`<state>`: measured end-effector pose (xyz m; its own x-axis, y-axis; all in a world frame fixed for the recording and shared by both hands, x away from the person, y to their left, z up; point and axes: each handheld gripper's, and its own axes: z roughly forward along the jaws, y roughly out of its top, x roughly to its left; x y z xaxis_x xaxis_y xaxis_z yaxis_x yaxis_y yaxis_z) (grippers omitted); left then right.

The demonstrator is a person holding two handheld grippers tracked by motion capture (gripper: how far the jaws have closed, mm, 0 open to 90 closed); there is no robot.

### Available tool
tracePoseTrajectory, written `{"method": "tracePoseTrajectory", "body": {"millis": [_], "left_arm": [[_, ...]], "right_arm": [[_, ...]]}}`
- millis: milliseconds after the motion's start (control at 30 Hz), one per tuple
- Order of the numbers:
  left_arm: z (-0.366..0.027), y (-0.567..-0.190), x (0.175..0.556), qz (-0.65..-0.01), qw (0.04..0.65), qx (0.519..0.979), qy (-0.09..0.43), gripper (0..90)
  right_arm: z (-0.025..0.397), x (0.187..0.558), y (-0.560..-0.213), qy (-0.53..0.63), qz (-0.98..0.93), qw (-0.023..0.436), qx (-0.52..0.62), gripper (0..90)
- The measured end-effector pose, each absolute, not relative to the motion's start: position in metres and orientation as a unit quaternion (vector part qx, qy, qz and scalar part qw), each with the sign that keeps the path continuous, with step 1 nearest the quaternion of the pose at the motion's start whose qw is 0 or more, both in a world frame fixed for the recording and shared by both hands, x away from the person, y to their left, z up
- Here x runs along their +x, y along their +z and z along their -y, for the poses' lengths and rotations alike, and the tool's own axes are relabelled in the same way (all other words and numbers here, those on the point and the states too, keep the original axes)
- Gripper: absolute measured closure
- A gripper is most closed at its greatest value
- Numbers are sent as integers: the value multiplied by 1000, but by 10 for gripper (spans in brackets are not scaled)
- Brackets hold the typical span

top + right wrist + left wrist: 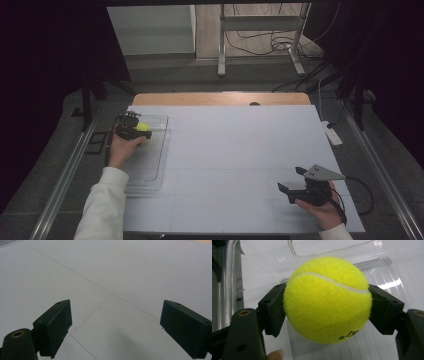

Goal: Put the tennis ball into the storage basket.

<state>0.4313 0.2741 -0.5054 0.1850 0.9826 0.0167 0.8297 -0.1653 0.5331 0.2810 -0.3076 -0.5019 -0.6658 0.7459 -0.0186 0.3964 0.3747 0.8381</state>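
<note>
Yellow felt tennis ball (pixel 327 300) sits clamped in our left gripper (pixel 134 128) above the clear plastic tray (pixel 150 165); we judge releasing it remains. Our right gripper (pixel 115 327) waits wide apart, holding nothing.

a white power strip (pixel 332 134) lies at the table's edge, well beyond the right tongs. a metal stand (pixel 260 35) and tangled cables (pixel 272 44) sit on the floor far past both tongs.
</note>
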Motion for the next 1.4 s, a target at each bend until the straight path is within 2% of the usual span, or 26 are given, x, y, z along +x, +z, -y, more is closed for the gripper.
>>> {"method": "tracePoseTrajectory", "body": {"millis": [167,500,1000,1400], "left_arm": [[-270,-508,432,-604,186,751,192,255],[-268,-509,433,-599,181,755,193,247],[-271,-500,428,-601,226,740,200,154],[-276,-487,419,-589,284,727,210,143]], "right_arm": [[307,281,-502,432,-804,202,354,108],[308,281,-502,432,-804,203,355,108],[308,280,-501,431,-804,205,355,108],[308,280,-501,431,-803,206,357,108]]}}
